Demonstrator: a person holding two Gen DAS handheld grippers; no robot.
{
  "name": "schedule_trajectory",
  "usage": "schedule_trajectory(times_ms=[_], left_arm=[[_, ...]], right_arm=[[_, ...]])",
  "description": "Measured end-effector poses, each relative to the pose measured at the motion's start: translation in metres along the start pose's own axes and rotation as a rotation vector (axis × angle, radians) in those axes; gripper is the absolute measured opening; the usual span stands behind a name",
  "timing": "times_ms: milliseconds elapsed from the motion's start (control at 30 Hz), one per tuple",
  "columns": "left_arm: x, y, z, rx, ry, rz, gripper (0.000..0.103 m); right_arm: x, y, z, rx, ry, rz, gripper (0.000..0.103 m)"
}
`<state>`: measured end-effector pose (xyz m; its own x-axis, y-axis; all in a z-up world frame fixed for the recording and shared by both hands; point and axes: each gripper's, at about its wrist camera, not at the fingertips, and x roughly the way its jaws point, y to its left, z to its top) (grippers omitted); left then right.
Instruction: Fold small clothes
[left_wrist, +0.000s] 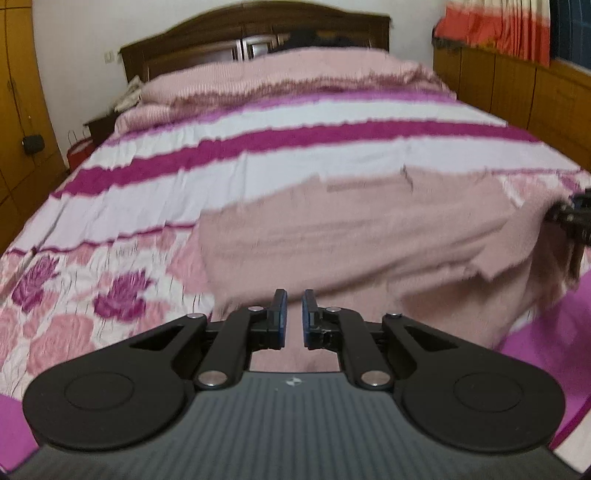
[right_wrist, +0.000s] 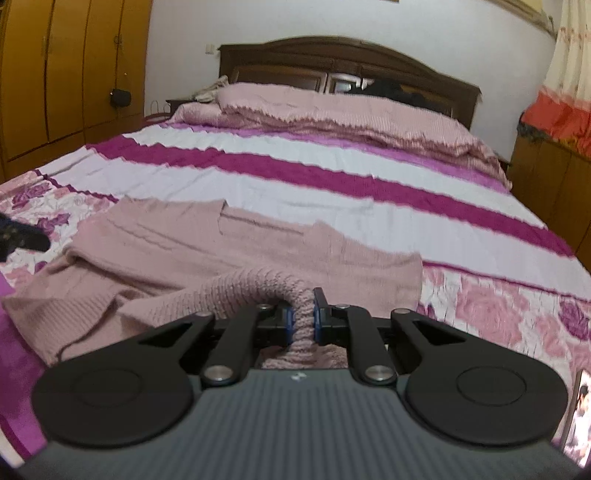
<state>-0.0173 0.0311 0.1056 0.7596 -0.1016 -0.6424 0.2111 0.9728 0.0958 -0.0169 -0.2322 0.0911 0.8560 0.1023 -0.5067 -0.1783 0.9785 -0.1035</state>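
A dusty-pink knit sweater (left_wrist: 351, 229) lies spread across the near part of the bed, partly folded over itself. My left gripper (left_wrist: 294, 314) is over its near left part. The jaws are almost together, and pink knit fills the thin gap between them. In the right wrist view my right gripper (right_wrist: 303, 317) is shut on a bunched ridge of the sweater (right_wrist: 184, 251), which rises off the bed into the pads. The right gripper (left_wrist: 572, 218) also shows at the sweater's right edge, and the left gripper (right_wrist: 26, 236) appears dark at the far left.
The bedspread (right_wrist: 332, 162) has white and magenta stripes, with pink roses near the foot. A pink quilt (right_wrist: 332, 110) is heaped by the dark headboard (right_wrist: 332, 55). Wooden wardrobes (right_wrist: 74, 74) stand on the left and a low cabinet (left_wrist: 517, 88) on the right. A phone (right_wrist: 581, 413) lies at the lower right.
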Motion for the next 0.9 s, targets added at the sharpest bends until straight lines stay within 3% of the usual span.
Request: schedule_trajectory(times_ms=[100, 167, 200, 233, 300, 333, 600, 900], left_arm=[[-0.001, 0.006, -0.015, 0.028, 0.048, 0.0, 0.011], [-0.004, 0.009, -0.024, 0.056, 0.071, 0.004, 0.019], [-0.006, 0.01, -0.027, 0.067, 0.081, 0.003, 0.032], [-0.008, 0.011, -0.03, 0.078, 0.093, 0.001, 0.053], [-0.013, 0.011, -0.037, 0.112, 0.103, -0.004, 0.075], [-0.017, 0.009, -0.041, 0.138, 0.097, -0.002, 0.079], [-0.011, -0.022, -0.064, 0.323, 0.148, -0.082, 0.082], [0.012, -0.053, -0.074, 0.492, 0.09, -0.035, 0.081]], right_arm=[[0.001, -0.002, -0.009, 0.021, 0.025, 0.0, 0.013], [0.002, -0.004, -0.015, 0.042, 0.041, 0.002, 0.013], [0.003, -0.005, -0.017, 0.051, 0.049, 0.002, 0.013], [0.004, -0.006, -0.02, 0.063, 0.057, 0.002, 0.013], [0.006, -0.007, -0.024, 0.083, 0.071, 0.004, 0.013], [0.007, -0.007, -0.027, 0.092, 0.078, 0.004, 0.013], [0.011, -0.006, -0.038, 0.124, 0.112, 0.006, 0.013], [0.01, -0.007, -0.04, 0.127, 0.118, 0.002, 0.013]])
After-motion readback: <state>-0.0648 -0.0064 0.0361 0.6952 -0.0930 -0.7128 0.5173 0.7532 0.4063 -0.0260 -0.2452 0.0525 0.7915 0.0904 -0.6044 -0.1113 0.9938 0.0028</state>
